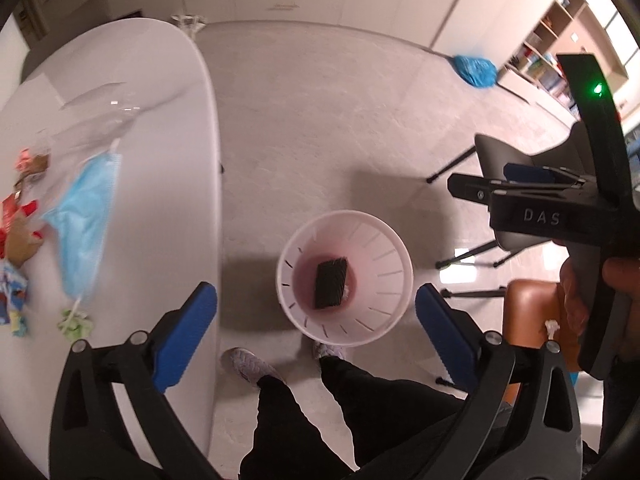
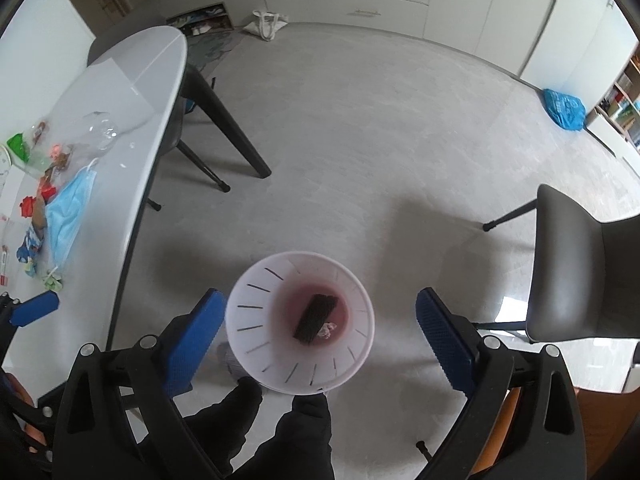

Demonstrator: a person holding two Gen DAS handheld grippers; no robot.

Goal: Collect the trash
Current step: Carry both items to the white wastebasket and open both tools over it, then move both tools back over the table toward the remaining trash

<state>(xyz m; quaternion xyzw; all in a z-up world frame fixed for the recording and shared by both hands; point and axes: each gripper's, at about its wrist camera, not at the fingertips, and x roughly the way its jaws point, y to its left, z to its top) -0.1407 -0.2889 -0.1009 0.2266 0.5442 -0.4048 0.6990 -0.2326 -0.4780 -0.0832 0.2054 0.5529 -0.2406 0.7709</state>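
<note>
Both grippers, left (image 1: 316, 332) and right (image 2: 318, 338), hovering with jaws wide open, empty, over white slotted plastic bin (image 2: 256, 280). Blue pleated face mask (image 1: 82, 222) lying near bench (image 1: 160, 140) edge: light, floppy; pinching folded middle probably working best.

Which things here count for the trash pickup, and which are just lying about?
For the job:
- white bin on the floor
- black block already in it
- blue face mask on the table
- wrappers beside the mask
- clear plastic bottle
- green scrap

Just lying about:
- grey chair
- blue plastic bag by the cabinets
- white tote bag
</note>
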